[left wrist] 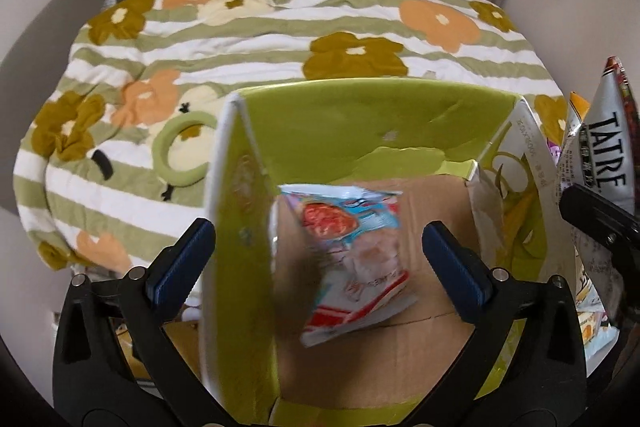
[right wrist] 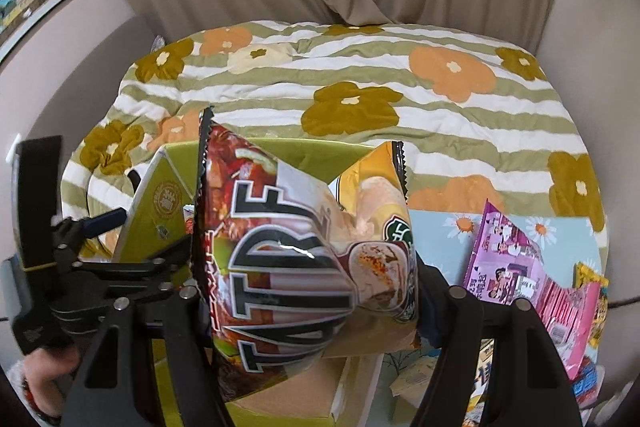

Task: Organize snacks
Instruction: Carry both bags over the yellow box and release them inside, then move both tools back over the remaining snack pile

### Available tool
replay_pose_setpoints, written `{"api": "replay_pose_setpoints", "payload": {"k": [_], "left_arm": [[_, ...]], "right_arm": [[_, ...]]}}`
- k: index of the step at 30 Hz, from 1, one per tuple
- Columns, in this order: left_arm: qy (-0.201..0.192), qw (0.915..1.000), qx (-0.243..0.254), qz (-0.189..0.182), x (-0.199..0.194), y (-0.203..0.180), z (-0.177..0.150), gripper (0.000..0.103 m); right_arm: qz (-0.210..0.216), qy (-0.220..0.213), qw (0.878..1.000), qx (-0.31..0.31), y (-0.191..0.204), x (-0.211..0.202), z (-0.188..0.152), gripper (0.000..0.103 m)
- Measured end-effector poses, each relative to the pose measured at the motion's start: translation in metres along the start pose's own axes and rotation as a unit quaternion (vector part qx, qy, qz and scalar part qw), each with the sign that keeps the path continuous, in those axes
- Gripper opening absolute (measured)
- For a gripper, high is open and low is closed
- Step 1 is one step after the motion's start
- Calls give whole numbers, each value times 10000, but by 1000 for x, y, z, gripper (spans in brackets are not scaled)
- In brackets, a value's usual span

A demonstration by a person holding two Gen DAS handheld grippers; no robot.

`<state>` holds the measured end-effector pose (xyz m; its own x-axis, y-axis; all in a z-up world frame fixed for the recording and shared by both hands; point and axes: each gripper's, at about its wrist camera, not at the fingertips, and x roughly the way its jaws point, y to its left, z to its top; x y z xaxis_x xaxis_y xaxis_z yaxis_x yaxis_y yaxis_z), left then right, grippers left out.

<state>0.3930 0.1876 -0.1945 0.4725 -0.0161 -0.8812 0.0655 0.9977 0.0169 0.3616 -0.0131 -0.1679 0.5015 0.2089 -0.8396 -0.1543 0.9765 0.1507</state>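
- Box [left wrist: 360, 131], green carton with flaps up, sits on the flowery quilt [left wrist: 280, 27] and everything else is around it
- Chip bag [right wrist: 296, 251] is clamped in the right gripper [right wrist: 304, 291], hanging right over the box
- Small packet [left wrist: 352, 255] is inside the box, blurry, between the spread-apart fingers of the left gripper [left wrist: 320, 263], not touching them
- Pink packet [right wrist: 516, 267] lies just right of the box

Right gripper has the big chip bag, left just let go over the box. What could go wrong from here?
1. The chip bag looks wide next to the green box opening; it may catch a flap.
2. The small snack packet is blurred below the open left gripper, probably falling; it might land upright and take room.
3. The right gripper hangs close to the left one.
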Motion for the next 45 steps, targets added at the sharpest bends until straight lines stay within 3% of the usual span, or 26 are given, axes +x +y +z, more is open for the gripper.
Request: {"api": "replay_pose_setpoints", "payload": {"k": [15, 17, 19, 23, 29, 38, 45], "left_arm": [[-128, 9984, -534, 94, -45, 40, -37, 102], [-100, 9983, -557, 105, -45, 42, -40, 102], [-67, 9982, -590, 95, -45, 44, -43, 102], [6, 9978, -664, 83, -44, 47, -51, 102], [1, 9974, -717, 33, -47, 48, -59, 102], [-377, 9973, -623, -49, -82, 42, -57, 102], [-669, 9962, -408, -378, -113, 26, -56, 102]], "right_arm": [[317, 240, 9980, -495, 22, 29, 25, 72], [331, 271, 9979, -491, 22, 38, 25, 81], [404, 269, 9975, -513, 23, 47, 23, 97], [271, 231, 9972, -665, 25, 51, 17, 100], [197, 178, 9965, -795, 27, 38, 8, 100], [181, -124, 9968, -763, 30, -13, 2, 100], [127, -538, 9973, -492, 27, -64, -15, 100]]}}
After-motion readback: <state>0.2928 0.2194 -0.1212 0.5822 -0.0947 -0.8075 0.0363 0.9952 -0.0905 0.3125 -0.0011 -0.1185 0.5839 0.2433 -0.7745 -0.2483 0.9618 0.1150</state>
